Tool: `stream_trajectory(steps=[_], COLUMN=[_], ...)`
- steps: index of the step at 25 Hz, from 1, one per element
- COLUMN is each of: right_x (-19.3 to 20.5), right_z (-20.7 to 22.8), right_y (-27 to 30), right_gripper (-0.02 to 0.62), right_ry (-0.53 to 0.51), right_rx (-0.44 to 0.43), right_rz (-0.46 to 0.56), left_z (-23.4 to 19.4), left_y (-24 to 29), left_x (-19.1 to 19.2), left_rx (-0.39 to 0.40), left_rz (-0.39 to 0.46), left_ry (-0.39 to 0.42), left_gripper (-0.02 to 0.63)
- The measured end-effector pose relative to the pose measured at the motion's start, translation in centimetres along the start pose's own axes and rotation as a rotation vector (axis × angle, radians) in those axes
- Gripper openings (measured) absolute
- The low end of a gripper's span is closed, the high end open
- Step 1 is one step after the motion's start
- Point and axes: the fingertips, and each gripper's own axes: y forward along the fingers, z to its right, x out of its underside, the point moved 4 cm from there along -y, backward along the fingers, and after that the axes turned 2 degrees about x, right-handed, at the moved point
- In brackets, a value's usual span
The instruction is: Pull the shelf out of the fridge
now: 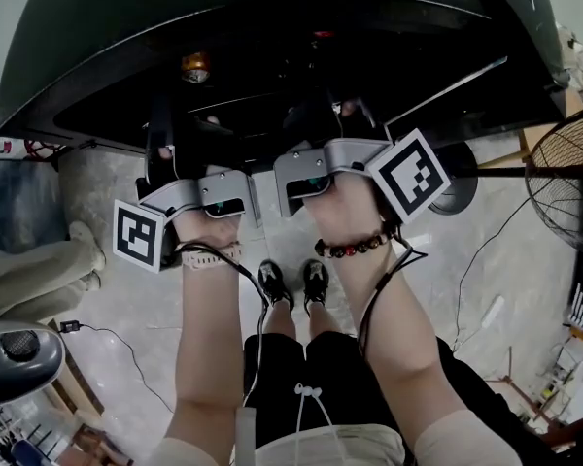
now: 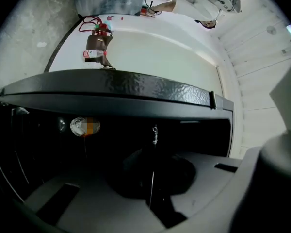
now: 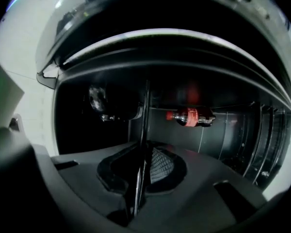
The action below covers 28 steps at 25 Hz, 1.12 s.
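Note:
The black fridge (image 1: 253, 27) stands open in front of me, its inside dark. The shelf shows edge-on as a thin pane (image 2: 153, 140) in the left gripper view. It shows the same way (image 3: 144, 110) in the right gripper view. My left gripper (image 1: 161, 134) reaches into the fridge, and its jaws (image 2: 153, 178) are shut on the shelf's edge. My right gripper (image 1: 316, 119) reaches in beside it, a little to the right. Its jaws (image 3: 141, 174) are shut on the same thin edge. In the head view both sets of fingertips are lost in the dark.
A drinks can (image 1: 195, 66) lies deep in the fridge, also seen as a can (image 2: 82, 126) from the left gripper. A red-labelled cola bottle (image 3: 189, 116) sits further inside. A floor fan (image 1: 568, 163) stands at the right; cables trail over the floor near the person's shoes (image 1: 291, 282).

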Motion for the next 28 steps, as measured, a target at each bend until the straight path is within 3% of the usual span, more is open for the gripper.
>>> stream_trajectory(steps=[6,22,28], right_x=[0.9,1.3,1.6], right_z=[2.0,2.5,2.1], right_y=[-1.6,-1.7,-5.9], right_gripper=[0.029,0.028,0.026], right_ry=[0.021,0.045,0.058], right_rx=[0.014,0.05,0.04], right_rz=[0.001,-0.025,-0.03], left_z=[-1.6,-2.0,-0.8], left_y=[-2.1,-3.1,-7.1], left_x=[-0.2,-0.3,0.7], left_rx=[-0.017,-0.05,-0.048], left_rz=[0.013,0.06,0.072], left_ry=[0.0,-0.006,-0.003], left_gripper=[0.025,0.023,0.023])
